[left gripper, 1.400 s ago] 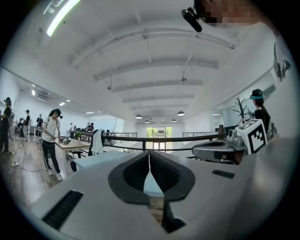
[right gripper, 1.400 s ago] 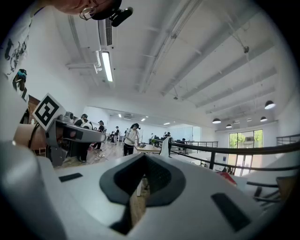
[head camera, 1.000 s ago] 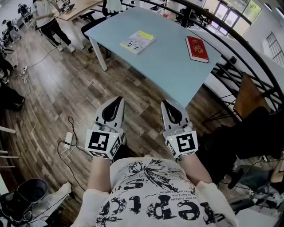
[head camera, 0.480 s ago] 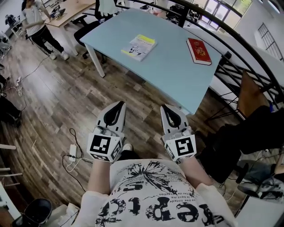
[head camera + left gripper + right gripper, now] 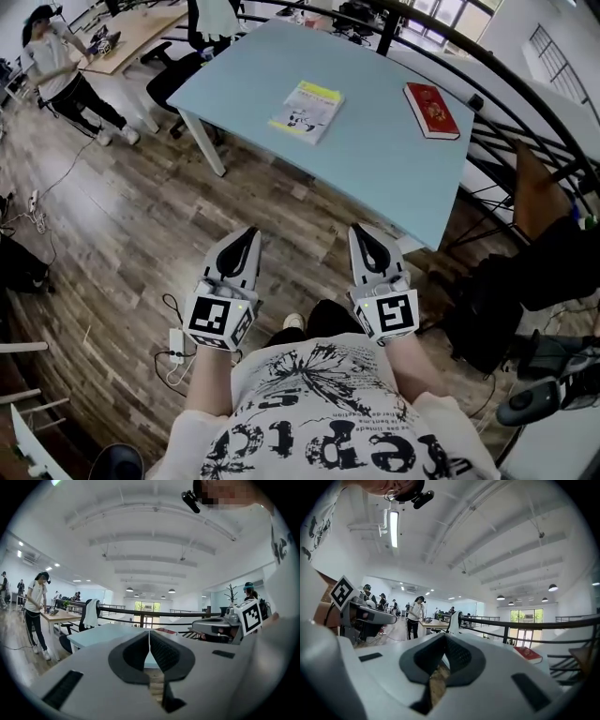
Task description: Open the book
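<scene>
Two closed books lie on the light blue table [image 5: 375,159]: a white and yellow one [image 5: 306,112] near its middle and a red one [image 5: 431,110] toward the far right, which also shows as the red book [image 5: 528,653] in the right gripper view. My left gripper [image 5: 251,231] and right gripper [image 5: 357,230] hang side by side over the wooden floor, short of the table's near corner. Both point level at the table. The left gripper [image 5: 149,632] is shut and empty. Nothing is between the closed jaws of the right gripper [image 5: 444,636] either.
A black railing [image 5: 506,103] curves behind the table. Beyond its left end stand a black chair [image 5: 178,70] and a wooden desk [image 5: 131,28], with a person [image 5: 56,66] beside it. A power strip [image 5: 175,342] with cables lies on the floor. Dark bags [image 5: 487,319] sit at right.
Both grippers have moved forward toward the table together, still shut. The table and books now lie closer in the head view, and the floor cable has slid back.
</scene>
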Demonstrator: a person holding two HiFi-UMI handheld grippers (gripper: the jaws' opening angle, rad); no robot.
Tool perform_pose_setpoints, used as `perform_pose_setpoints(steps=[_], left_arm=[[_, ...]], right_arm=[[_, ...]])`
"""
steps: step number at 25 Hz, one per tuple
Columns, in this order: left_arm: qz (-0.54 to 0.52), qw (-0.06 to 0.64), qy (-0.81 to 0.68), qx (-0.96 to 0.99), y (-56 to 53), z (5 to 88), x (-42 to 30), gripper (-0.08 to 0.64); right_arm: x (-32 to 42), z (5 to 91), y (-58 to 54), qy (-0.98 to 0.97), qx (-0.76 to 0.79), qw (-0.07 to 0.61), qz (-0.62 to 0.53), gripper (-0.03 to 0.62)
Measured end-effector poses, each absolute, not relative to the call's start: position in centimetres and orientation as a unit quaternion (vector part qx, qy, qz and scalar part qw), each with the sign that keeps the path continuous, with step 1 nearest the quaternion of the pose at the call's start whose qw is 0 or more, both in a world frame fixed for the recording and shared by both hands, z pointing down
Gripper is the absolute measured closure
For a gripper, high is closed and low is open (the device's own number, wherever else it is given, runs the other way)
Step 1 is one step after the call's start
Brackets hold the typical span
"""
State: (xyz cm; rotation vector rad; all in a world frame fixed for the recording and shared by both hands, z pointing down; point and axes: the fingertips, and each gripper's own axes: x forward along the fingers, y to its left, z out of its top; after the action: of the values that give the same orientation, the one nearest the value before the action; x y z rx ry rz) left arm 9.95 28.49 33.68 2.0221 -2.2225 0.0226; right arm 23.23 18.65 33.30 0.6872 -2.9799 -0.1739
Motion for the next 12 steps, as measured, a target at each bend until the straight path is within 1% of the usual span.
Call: perform_pose_setpoints(steps=[6, 12], left_arm=[[0.017, 0.066, -0.735, 0.675, 25.7, 34.9, 5.6, 0.537], [0.038, 0.074, -0.733, 0.675, 19.4, 36.9, -0.2, 0.538]], right_arm=[[18.5, 34.8, 15.3, -0.971, 0.228, 0.047, -0.048, 0.581], [13.1, 37.0, 8.9, -0.969, 0.238, 0.052, -0.041, 0.581]])
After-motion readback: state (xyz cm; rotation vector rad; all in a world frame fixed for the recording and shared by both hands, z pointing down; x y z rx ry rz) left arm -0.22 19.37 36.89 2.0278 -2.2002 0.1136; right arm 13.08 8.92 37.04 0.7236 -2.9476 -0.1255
